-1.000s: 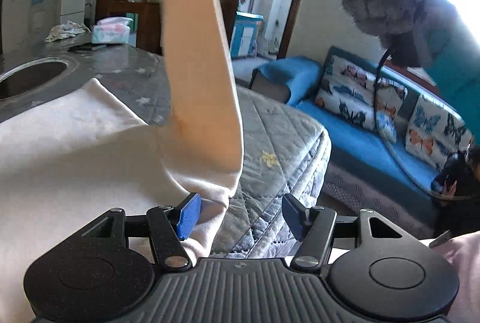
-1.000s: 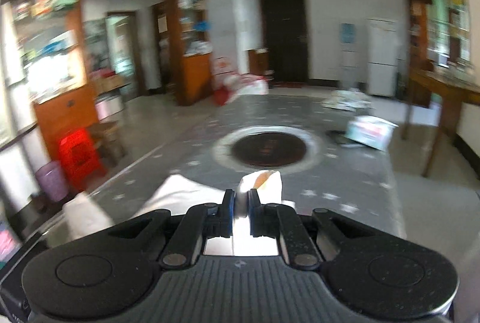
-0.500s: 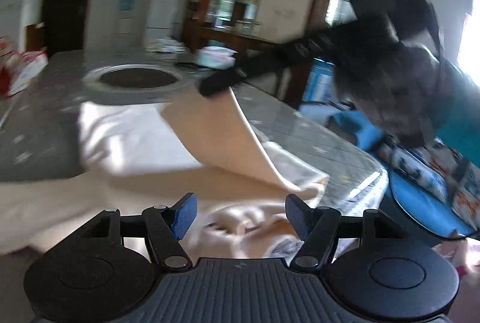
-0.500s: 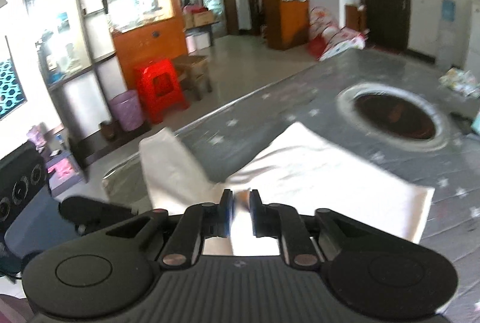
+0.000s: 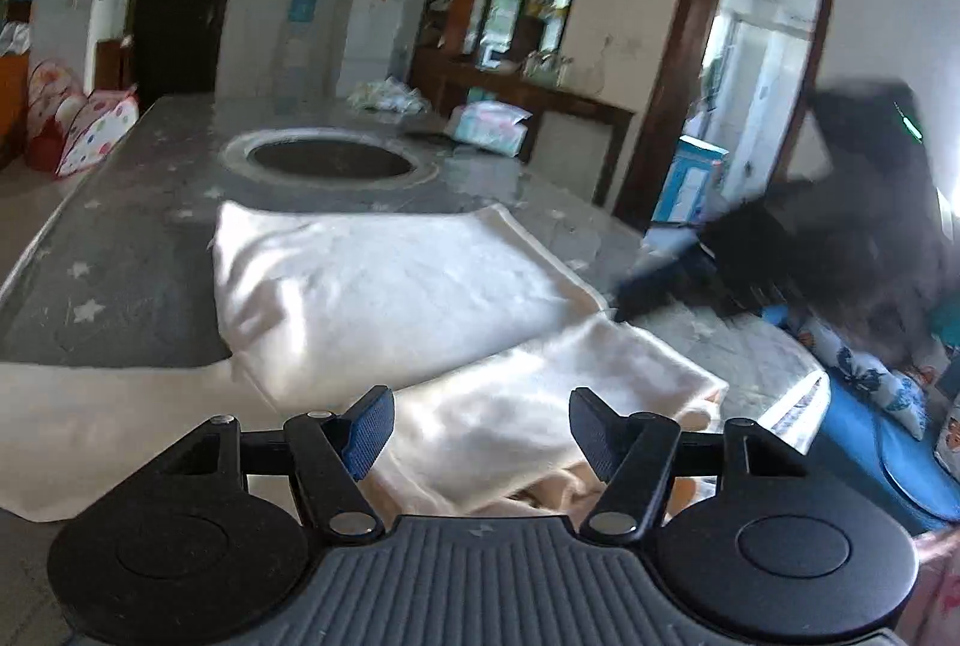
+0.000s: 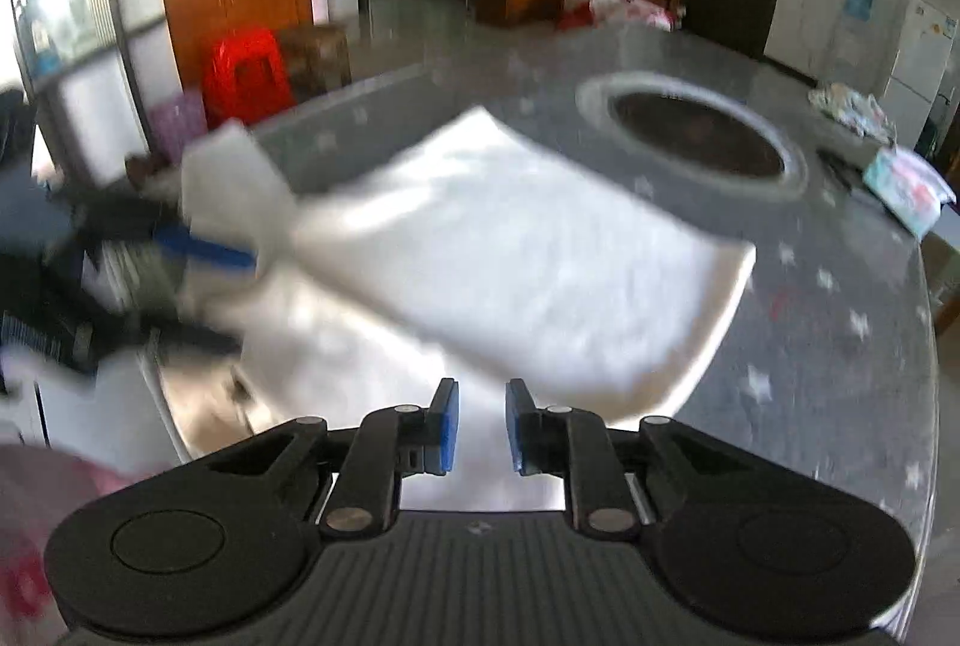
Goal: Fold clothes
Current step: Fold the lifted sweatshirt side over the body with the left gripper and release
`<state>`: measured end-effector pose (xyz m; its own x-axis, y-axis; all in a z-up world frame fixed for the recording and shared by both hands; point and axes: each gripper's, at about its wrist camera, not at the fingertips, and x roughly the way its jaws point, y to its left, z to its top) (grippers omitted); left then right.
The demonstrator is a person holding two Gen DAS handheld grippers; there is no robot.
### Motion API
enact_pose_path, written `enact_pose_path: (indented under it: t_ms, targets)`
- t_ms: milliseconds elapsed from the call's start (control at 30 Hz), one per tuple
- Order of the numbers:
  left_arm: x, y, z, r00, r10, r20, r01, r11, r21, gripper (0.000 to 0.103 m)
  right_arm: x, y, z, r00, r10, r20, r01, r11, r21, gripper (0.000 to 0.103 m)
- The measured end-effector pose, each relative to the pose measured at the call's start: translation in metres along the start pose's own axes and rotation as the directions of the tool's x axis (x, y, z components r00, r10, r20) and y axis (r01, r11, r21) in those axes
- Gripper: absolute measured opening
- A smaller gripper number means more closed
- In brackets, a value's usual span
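Observation:
A cream-white garment lies on the grey star-patterned table, with one part folded over the body and a second layer nearer me. My left gripper stands open just above the garment's near edge, nothing between its fingers. In the left wrist view my right gripper is a dark blur at the garment's right edge. In the right wrist view the garment spreads ahead, and my right gripper is open by a narrow gap over the cloth. The left gripper shows blurred at the left.
A round dark inset sits in the table beyond the garment. A tissue packet and crumpled cloth lie at the far end. A blue sofa stands off the right edge, and a red stool on the floor.
My right gripper carried the flap it held down across the garment and opened, letting it go. My left gripper swung round to face the table and stayed open.

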<state>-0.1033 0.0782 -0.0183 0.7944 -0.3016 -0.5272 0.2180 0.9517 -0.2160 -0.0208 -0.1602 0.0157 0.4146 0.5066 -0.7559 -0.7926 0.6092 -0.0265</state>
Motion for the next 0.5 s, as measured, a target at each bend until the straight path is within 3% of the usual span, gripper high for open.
enact_pose_path:
  t_ms: [133,333,400,500]
  targets:
    - [0.011,0.007,0.005,0.999,0.034,-0.007,-0.034,0.999,0.003,0.067,0.012,-0.003,-0.022,0.999,-0.012,-0.052,0.013,0.999,0.029,0.018]
    - [0.021,0.015,0.006,0.998,0.050,-0.049,-0.048,0.998,0.041,0.067,0.006,-0.016,-0.010,0.998,-0.047,0.036,0.045,0.998,0.048,0.026]
    - [0.025,0.016,0.004,0.997,0.052,-0.063,-0.049,0.998,0.049,0.064,0.014,-0.022,-0.005,0.997,-0.062,0.045,0.060,0.997,0.045,0.027]
    - [0.029,0.016,0.003,0.996,0.046,-0.074,-0.042,0.998,0.056,0.052,0.026,-0.026,-0.002,0.996,-0.074,0.041,0.073,0.997,0.034,0.029]
